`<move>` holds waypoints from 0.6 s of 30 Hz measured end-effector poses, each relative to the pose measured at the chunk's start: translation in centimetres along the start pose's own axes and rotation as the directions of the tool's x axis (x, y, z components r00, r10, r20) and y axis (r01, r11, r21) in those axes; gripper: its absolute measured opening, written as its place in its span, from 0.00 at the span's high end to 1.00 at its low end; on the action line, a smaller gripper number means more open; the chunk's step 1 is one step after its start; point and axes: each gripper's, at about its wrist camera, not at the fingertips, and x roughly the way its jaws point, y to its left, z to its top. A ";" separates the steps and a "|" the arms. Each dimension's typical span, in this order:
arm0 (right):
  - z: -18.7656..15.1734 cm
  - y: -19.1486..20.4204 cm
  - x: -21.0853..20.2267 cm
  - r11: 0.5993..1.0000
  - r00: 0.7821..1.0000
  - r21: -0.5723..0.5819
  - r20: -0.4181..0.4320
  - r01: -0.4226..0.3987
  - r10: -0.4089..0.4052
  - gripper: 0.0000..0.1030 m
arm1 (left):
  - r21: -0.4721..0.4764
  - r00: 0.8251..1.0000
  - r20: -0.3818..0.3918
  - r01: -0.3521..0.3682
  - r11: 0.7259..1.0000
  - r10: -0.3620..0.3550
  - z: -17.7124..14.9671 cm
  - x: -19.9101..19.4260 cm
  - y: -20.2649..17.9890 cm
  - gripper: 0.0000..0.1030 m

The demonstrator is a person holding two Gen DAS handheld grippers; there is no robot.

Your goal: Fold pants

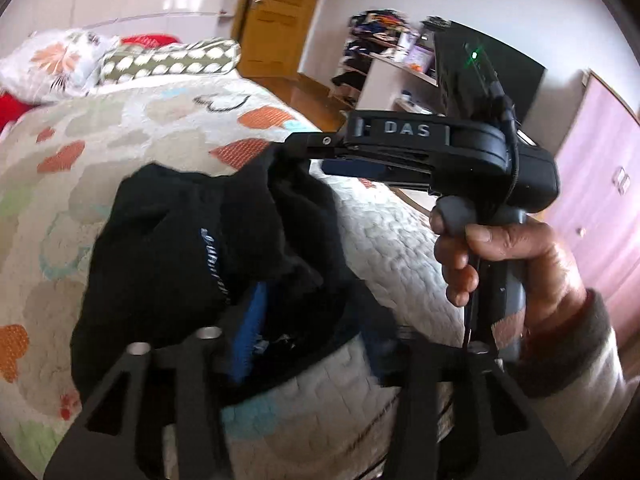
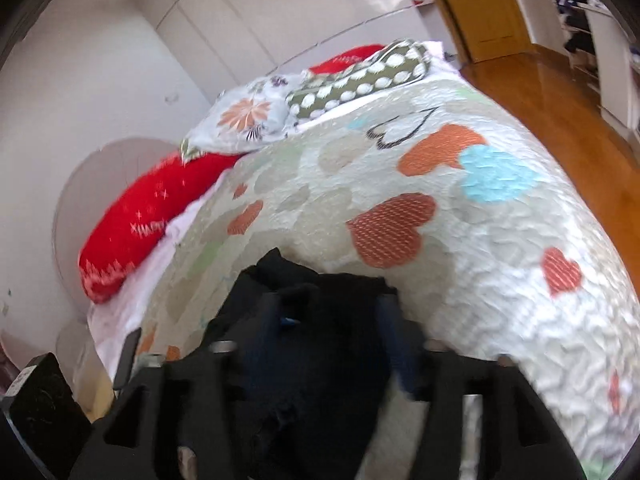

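Left wrist view looks down over a bed covered by a quilt [image 1: 400, 240] printed with orange, blue and grey hearts, and the black pants [image 1: 180, 240] hang bunched in a dark heap just above it. A white stitched line runs down the cloth. The left gripper [image 1: 304, 344] has its blue-padded fingers [image 1: 250, 332] apart with black fabric lying between them; blur hides whether the pads press on it, so its grip cannot be told. From the right side comes the right gripper [image 1: 296, 156], a black tool marked DAS, held by a hand [image 1: 500, 256] in a grey sleeve. Its tips reach into the upper edge of the pants, and the cloth looks drawn up toward them, but the tips are buried in black fabric. Right wrist view shows the same pants [image 2: 320, 340] filling the space between the right gripper's [image 2: 336, 320] spread fingers [image 2: 390, 336], too smeared to tell whether they pinch. Beyond lie a red pillow [image 2: 148, 216], a flowered pillow [image 2: 248, 120], a green dotted pillow [image 2: 360, 76], the wooden floor [image 2: 560, 100] and a wooden door [image 2: 480, 4].
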 end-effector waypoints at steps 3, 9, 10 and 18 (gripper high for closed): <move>-0.8 0.0 -1.0 0.998 0.999 0.040 0.008 -0.041 0.041 0.19 | 0.023 0.999 0.043 0.006 1.000 -0.007 -0.2 -3.2 0.6 0.33; -2.1 -0.6 -0.8 0.977 0.990 0.165 -0.012 -0.136 0.140 0.15 | 0.017 0.980 0.097 -0.179 0.984 0.176 -0.1 -5.6 4.4 0.22; -2.3 -0.6 -0.5 0.977 0.991 0.168 -0.023 -0.128 0.134 0.15 | -0.007 0.978 0.073 -0.195 0.981 0.195 -0.2 -4.9 5.2 0.22; -5.0 2.7 1.5 0.992 0.986 0.082 -0.131 -0.091 0.102 0.13 | -0.017 0.983 -0.001 -0.183 0.983 0.183 -2.5 -1.2 4.2 0.20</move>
